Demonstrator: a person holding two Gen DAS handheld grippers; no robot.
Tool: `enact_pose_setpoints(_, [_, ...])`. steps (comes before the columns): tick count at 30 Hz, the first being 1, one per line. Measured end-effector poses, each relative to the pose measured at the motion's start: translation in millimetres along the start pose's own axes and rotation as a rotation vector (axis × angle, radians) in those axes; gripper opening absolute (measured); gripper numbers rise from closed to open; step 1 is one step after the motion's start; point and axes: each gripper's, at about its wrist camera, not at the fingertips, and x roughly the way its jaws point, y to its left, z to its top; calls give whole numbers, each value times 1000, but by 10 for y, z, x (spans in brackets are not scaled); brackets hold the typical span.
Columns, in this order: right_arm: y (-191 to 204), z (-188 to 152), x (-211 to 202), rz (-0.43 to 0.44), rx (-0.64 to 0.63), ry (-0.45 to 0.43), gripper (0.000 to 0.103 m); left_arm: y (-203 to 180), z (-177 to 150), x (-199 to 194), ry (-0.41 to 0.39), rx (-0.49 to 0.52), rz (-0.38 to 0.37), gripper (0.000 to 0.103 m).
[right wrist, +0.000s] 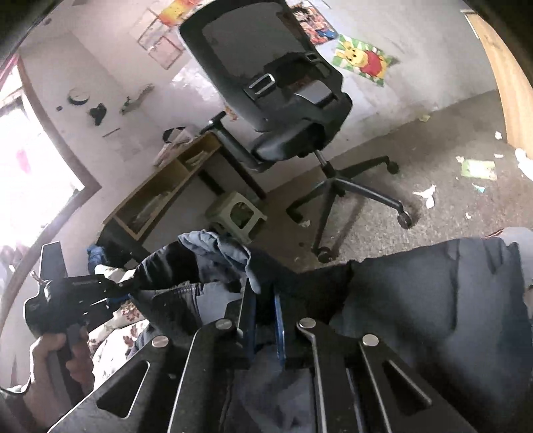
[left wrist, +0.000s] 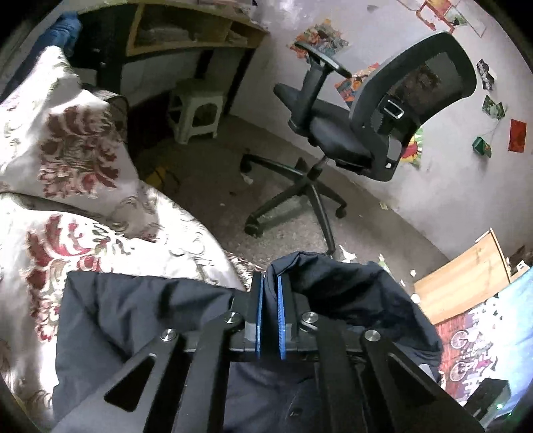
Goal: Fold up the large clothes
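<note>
A large dark navy garment (left wrist: 140,319) lies on a floral bedspread (left wrist: 83,246) at the bed's edge. My left gripper (left wrist: 270,279) is shut on a raised fold of it, with dark cloth pinched between the blue pads (left wrist: 259,309). In the right wrist view the same garment (right wrist: 433,299) spreads to the right, and a lighter blue-grey part (right wrist: 216,246) is bunched up ahead. My right gripper (right wrist: 265,296) is shut on a dark fold there. The left gripper (right wrist: 125,288) shows at the left, held by a hand (right wrist: 56,349), clamped on the garment's far end.
A black office chair (left wrist: 366,133) stands on the grey floor beyond the bed, with a pale plastic stool (left wrist: 196,110) and a wooden desk (left wrist: 186,30) nearby. Paper scraps (right wrist: 426,195) litter the floor. A wooden board (left wrist: 466,283) leans at the right. A floral pillow (left wrist: 60,126) sits at the left.
</note>
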Motion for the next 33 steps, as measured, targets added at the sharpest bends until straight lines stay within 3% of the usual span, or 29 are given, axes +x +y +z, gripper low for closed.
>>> enact_pose_setpoints(7, [166,-148,-281,-17,-67,-6,9,46,-301,-446,-34,29,-40,3])
enact_pose_setpoints(12, [279,-339,-573,-21,-122,-1,8,157,-680,-772,6,93,-57,3])
enact_pose_setpoints(20, [392,-632,-845,-82,-238,70,8,320,-1203,-775,28,232,-71,3])
enact_pose_setpoints(26, [603,-563,-1258,-132,-329,2,8,304,-1354,-772,30,316,-88,3])
enact_pose_setpoints(29, [711,-359,-1114,-132,-325,7,8,327,-1372,-742,35,338,-82,3])
enact_pose_setpoints(33, [714,-217,-476,-146,-293,161,8,336,-1380,-736,57,372,-89,3])
